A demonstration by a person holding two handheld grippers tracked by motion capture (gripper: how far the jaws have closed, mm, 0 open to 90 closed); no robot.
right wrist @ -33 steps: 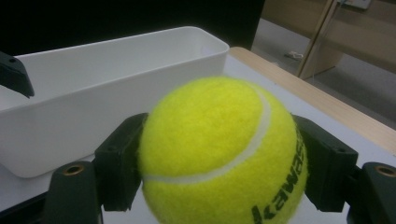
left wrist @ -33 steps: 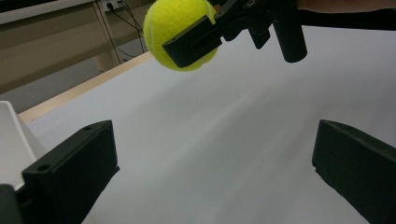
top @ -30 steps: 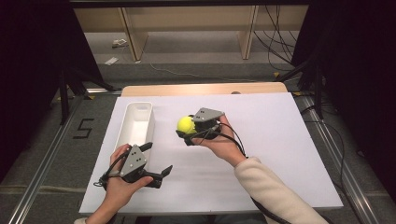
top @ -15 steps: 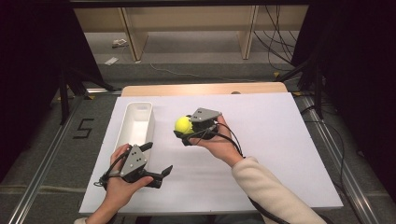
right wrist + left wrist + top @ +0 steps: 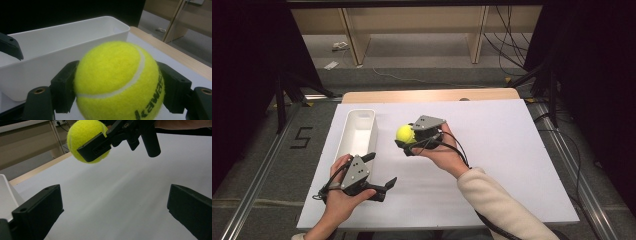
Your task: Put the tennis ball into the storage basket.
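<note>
A yellow tennis ball [image 5: 405,133] is held above the white table, with my right gripper [image 5: 408,139] shut on it; both jaws press its sides in the right gripper view, ball [image 5: 120,81]. In the left gripper view the tennis ball [image 5: 86,137] hangs up ahead in the other gripper's jaws. A long white bin [image 5: 357,135] lies just left of the ball, its wall [image 5: 62,42] close behind it in the right gripper view. My left gripper [image 5: 380,173] rests low near the table's front left, open, with nothing between its jaws [image 5: 115,215].
The white table sheet [image 5: 512,150] has free room to the right and in front of the ball. A wooden table edge [image 5: 432,95] runs along the back. Dark floor, rails and shelf legs lie beyond.
The right gripper has carried the ball slightly left toward the bin. The left gripper has stayed put.
</note>
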